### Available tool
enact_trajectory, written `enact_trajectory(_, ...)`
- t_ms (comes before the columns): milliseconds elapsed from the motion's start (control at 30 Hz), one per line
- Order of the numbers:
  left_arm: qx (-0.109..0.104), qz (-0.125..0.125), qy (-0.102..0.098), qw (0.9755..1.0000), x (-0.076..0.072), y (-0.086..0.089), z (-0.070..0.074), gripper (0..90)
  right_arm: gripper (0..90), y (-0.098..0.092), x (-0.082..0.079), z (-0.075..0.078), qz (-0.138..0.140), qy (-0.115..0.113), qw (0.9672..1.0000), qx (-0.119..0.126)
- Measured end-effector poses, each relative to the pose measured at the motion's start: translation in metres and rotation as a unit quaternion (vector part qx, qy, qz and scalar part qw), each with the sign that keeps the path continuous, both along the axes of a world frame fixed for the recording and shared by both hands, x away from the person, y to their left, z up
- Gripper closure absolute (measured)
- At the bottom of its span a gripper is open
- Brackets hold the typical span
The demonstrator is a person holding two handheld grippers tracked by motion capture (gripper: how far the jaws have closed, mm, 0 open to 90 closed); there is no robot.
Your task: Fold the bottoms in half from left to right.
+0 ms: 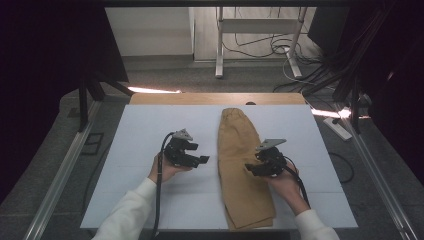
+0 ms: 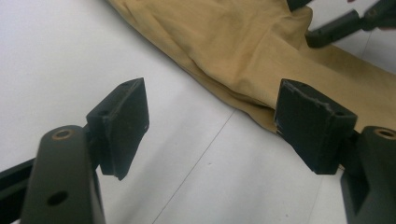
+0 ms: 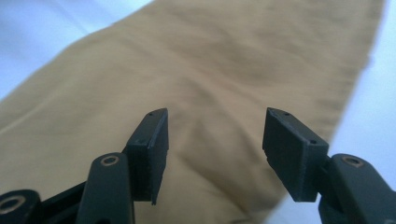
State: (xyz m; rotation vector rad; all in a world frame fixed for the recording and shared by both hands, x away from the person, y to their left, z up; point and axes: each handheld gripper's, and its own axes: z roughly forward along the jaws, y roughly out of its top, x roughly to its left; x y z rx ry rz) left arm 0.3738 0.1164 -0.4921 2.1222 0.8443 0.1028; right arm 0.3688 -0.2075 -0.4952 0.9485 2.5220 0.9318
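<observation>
Hovering over the tan shorts [image 1: 244,165]: right gripper [image 1: 254,169] sits above their mid-section, jaws apart, gripping nothing. Shorts' long axis runs near-to-far on the counter [image 1: 150,150]. Left gripper [image 1: 200,161], jaws wide and empty, waits just beside their left edge.

You've got tan woven cloth here, the trousers [image 1: 243,165], matt and softly creased, the weave showing fine in the left gripper view [image 2: 243,42]. Under them the white table cover [image 1: 150,130] looks smooth and faintly sheened, with thin seams. Your left gripper [image 1: 199,154] and right gripper [image 1: 252,169] are matt black plastic, their pads [image 2: 312,126] scuffed and rough-edged. A bare wooden table edge [image 1: 175,98] shows behind.
</observation>
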Motion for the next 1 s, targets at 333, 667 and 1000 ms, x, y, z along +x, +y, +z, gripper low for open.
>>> enact_trajectory(333, -0.001, 0.003, -0.001, 1.0000, 0.000, 0.003, 0.001, 25.9, 37.5, 0.032, -0.023, 0.002, 0.052, 0.022, 0.9982, 0.017)
enact_trajectory(667, -0.002, 0.007, -0.003, 1.0000, 0.000, 0.006, 0.002, 25.9, 34.5, 0.069, -0.047, 0.001, 0.102, 0.028, 0.9944, 0.003)
enact_trajectory(1000, -0.001, 0.006, -0.002, 1.0000, 0.000, 0.006, 0.002, 25.9, 33.6, 0.087, -0.059, -0.004, 0.121, 0.023, 0.9923, -0.017)
